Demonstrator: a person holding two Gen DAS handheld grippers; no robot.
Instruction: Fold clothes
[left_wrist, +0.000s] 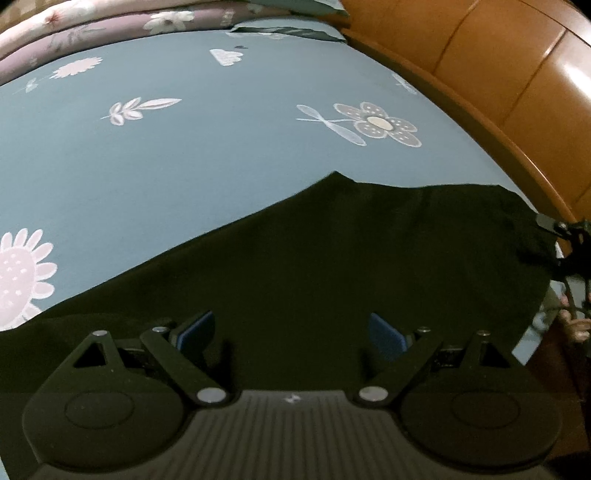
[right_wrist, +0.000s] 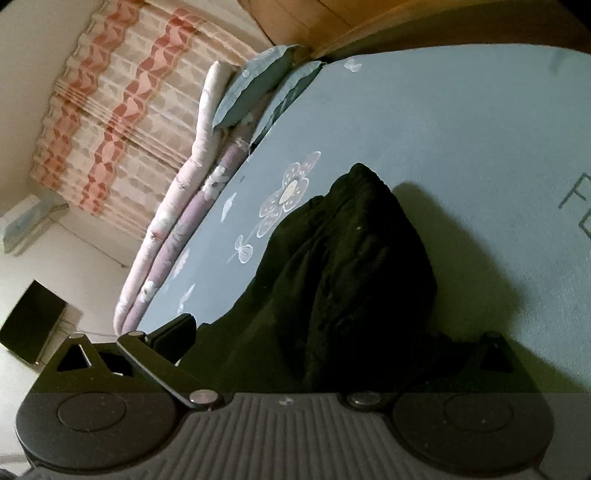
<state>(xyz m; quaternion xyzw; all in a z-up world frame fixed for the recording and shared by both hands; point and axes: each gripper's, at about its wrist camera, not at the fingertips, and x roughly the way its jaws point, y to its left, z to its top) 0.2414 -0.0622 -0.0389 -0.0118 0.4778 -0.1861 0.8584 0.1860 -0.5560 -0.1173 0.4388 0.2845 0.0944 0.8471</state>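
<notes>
A black garment (left_wrist: 332, 254) lies spread on the blue flowered bedsheet (left_wrist: 184, 155). My left gripper (left_wrist: 291, 332) is open just above its near edge, blue pads (left_wrist: 384, 332) wide apart with cloth between and below them. In the right wrist view the garment (right_wrist: 343, 280) is bunched and lifted into a ridge that runs up from my right gripper (right_wrist: 306, 354). The garment covers that gripper's fingertips, with only the left finger (right_wrist: 177, 328) showing, so its grip is hidden. The right gripper also shows at the right edge of the left wrist view (left_wrist: 565, 236), at the garment's far right corner.
A wooden headboard (left_wrist: 498, 74) borders the bed on the right. Folded floral quilts (right_wrist: 177, 206) and blue pillows (right_wrist: 255, 85) lie along the bed's far side. Pink-patterned curtains (right_wrist: 122, 107) and a dark box on the floor (right_wrist: 29, 325) are beyond.
</notes>
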